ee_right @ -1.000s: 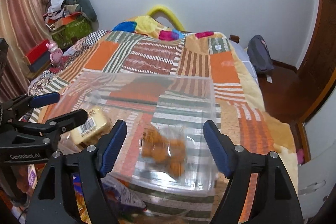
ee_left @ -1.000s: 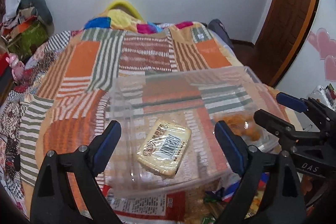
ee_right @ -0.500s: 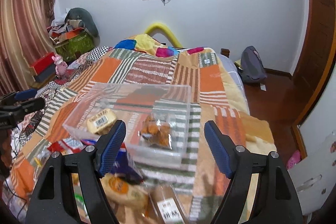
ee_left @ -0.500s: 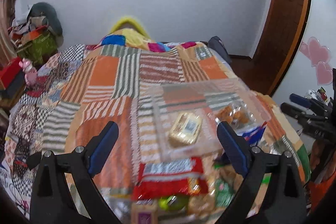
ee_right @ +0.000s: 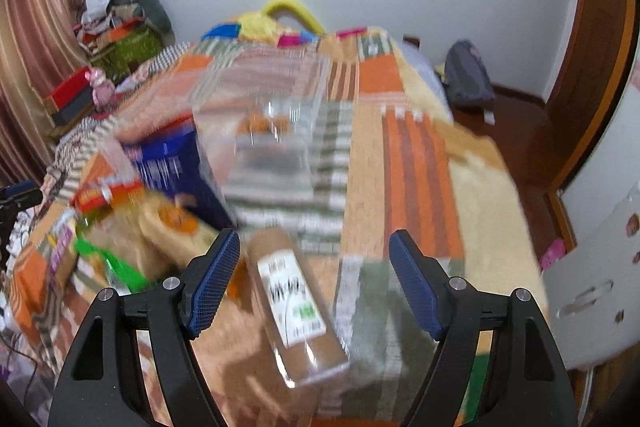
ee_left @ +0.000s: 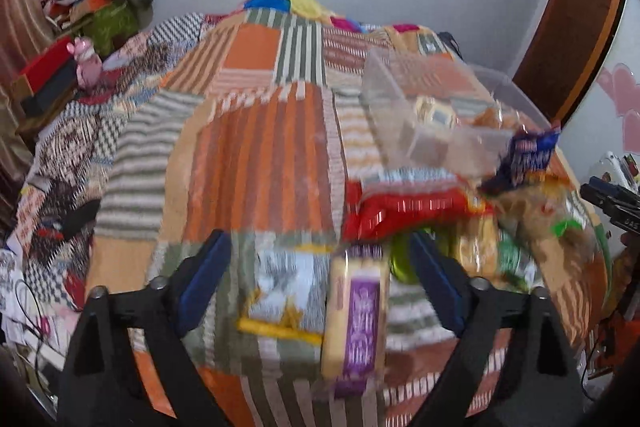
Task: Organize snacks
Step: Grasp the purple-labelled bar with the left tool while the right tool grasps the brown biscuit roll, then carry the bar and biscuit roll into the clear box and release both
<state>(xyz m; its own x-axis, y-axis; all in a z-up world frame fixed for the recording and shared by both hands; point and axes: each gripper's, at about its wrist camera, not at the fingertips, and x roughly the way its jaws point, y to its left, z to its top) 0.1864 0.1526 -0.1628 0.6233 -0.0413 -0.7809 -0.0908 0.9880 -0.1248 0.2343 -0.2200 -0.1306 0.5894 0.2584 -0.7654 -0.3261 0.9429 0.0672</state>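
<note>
A clear plastic bin (ee_left: 432, 115) stands on the patchwork bed, holding a yellow pack and orange snacks; it also shows in the right wrist view (ee_right: 272, 131). My left gripper (ee_left: 320, 275) is open and empty, above a yellow pack with a purple label (ee_left: 358, 311). A red pack (ee_left: 404, 211) and a blue bag (ee_left: 528, 155) lie between it and the bin. My right gripper (ee_right: 314, 277) is open and empty over a brown wrapped loaf with a white label (ee_right: 292, 303). A blue bag (ee_right: 172, 163) and tan snack packs (ee_right: 160, 235) lie to its left.
The patchwork blanket (ee_left: 256, 163) covers the bed. A cluttered pile and red box (ee_right: 68, 95) stand at the far left by the curtain. A backpack (ee_right: 468, 75) lies on the floor at the right, near the wooden door (ee_right: 592, 27).
Both grippers have pulled back and away from the bin. The bin now sits farther off, and the snack pile in front of it has come into view. Both views are blurred by motion.
</note>
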